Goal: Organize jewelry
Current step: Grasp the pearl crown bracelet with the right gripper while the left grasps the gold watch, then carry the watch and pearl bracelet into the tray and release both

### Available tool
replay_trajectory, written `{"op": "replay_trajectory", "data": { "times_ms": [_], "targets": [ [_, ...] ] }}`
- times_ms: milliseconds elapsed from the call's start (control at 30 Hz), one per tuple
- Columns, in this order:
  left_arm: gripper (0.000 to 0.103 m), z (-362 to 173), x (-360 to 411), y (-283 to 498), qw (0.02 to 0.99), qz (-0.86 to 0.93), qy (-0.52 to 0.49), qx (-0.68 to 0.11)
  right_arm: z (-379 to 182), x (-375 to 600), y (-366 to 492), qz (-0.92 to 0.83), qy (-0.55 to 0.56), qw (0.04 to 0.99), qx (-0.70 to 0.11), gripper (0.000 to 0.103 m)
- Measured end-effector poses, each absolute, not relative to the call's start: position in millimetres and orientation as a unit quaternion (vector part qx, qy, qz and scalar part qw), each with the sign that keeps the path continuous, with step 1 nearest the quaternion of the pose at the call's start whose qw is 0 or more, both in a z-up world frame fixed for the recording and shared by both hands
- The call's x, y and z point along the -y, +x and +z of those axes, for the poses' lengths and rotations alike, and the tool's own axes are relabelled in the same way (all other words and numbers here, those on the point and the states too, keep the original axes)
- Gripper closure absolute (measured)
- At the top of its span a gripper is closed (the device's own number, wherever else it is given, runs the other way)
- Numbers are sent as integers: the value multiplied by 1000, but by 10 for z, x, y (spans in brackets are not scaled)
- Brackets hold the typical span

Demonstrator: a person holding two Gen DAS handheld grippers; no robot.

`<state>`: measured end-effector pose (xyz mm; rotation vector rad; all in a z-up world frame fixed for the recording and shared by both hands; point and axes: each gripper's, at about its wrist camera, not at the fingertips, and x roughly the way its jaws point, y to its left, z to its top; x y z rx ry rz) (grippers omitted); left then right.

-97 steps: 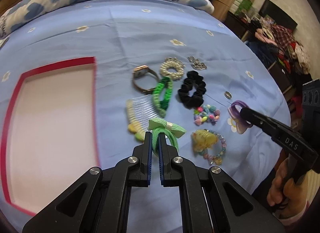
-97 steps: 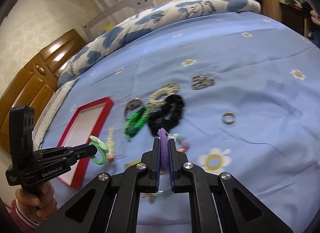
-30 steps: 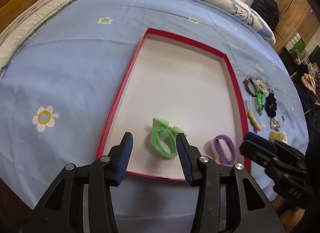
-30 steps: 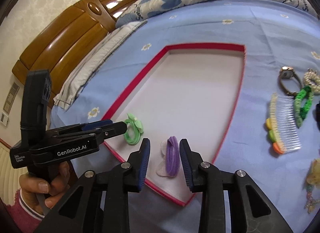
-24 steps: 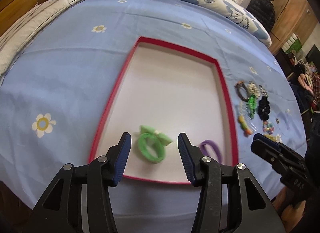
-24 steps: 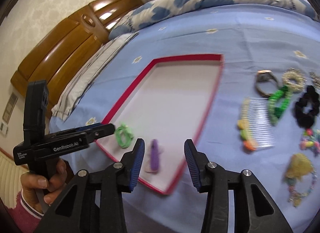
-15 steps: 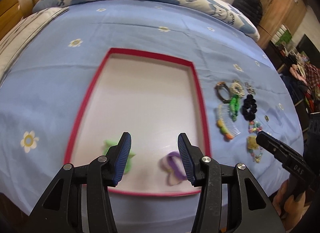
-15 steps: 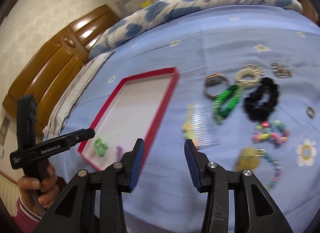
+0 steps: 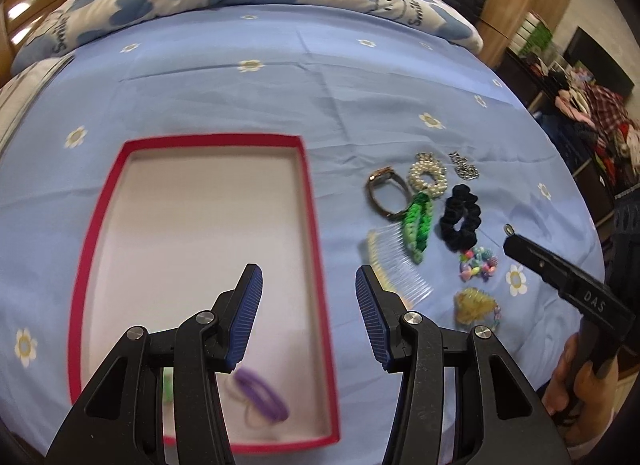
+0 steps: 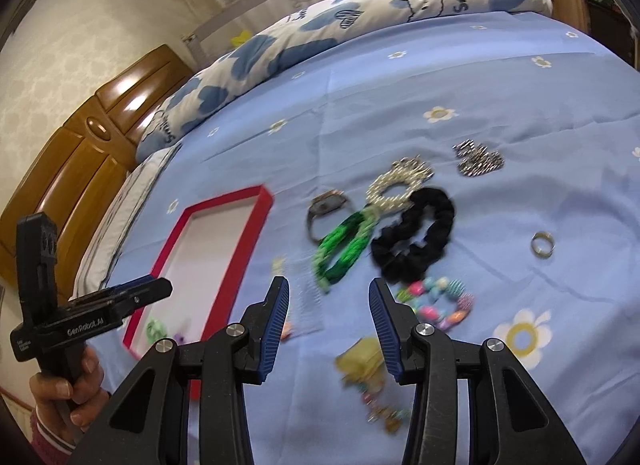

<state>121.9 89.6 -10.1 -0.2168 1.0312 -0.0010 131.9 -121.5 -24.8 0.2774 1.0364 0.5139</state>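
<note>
Deliveries done: purple hair tie (image 9: 262,395) and green hair tie (image 10: 156,330) now lie released at the red tray's (image 9: 316,225) near end. Left gripper (image 9: 308,315) and right gripper (image 10: 329,325), both half-spread and empty, have swung back toward the jewelry remaining mid-bed, black scrunchie (image 10: 416,239) included.

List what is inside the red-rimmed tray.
In the red-rimmed tray, a purple hair tie lies near the front edge. A green hair tie shows only as a sliver, mostly hidden behind the left tool. The remaining floor looks bare.
</note>
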Motion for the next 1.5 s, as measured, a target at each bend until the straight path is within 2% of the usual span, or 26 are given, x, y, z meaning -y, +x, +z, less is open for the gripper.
{"op": "replay_trajectory", "data": {
  "times_ms": [400, 867, 967, 1000, 1133, 1167, 1200, 1333, 1500],
  "targets": [
    [56, -229, -587, 1957, 856, -41, -69, -511, -345, 1296, 2021, 221, 114, 831, -498, 58],
    [56, -693, -300, 2649, 829, -74, -34, -554, -905, 1149, 2637, 213, 63, 799, -558, 58],
    [56, -771, -230, 2717, 825, -79, -20, -559, -1001, 1107, 2668, 210, 52, 795, -567, 62],
    [57, -801, -211, 2740, 823, -81, -17, -562, -1034, 1098, 2677, 208, 50, 794, -569, 63],
    [80, -927, -171, 2802, 813, -84, -11, -576, -1060, 1054, 2687, 199, 28, 800, -566, 77],
    [82, -930, -164, 2803, 815, -84, -8, -573, -1064, 1049, 2692, 197, 26, 801, -564, 83],
    [89, -921, -160, 2800, 817, -86, -6, -571, -1065, 1044, 2699, 194, 23, 803, -564, 90],
    [94, -883, -206, 2781, 820, -93, -21, -565, -1041, 1066, 2694, 195, 30, 808, -555, 91],
    [95, -770, -301, 2714, 828, -89, -36, -552, -911, 1150, 2633, 200, 57, 818, -536, 92]
  ]
}}
